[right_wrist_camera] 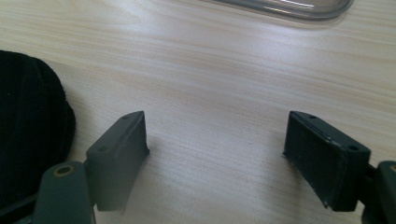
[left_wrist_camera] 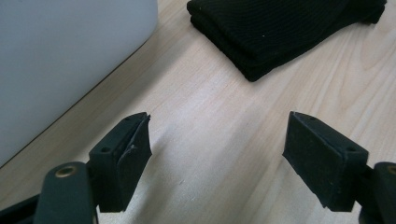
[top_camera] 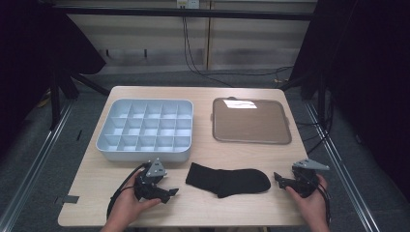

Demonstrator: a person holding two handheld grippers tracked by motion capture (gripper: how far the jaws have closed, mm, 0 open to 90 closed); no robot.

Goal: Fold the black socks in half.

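Black knit fabric marks the folded sock (top_camera: 228,181), which lies flat on the pale wooden surface (top_camera: 203,208) near its front edge, midway between the two hands. To its left the left claw (top_camera: 170,193) sits low over the wood, jaws spread wide with nothing between them, aimed toward the cuff end of the sock (left_wrist_camera: 275,32); the grey wall of the compartment tray (left_wrist_camera: 60,65) stands close beside it. On the other side the right claw (top_camera: 279,180) points at the rounded toe end of the sock (right_wrist_camera: 28,126), its jaws also standing wide over bare wood, apart from the fabric. Farther back, the grey compartment tray (top_camera: 116,150) sits behind the left hand and a clear lid (top_camera: 251,121) lies behind the sock and right hand.
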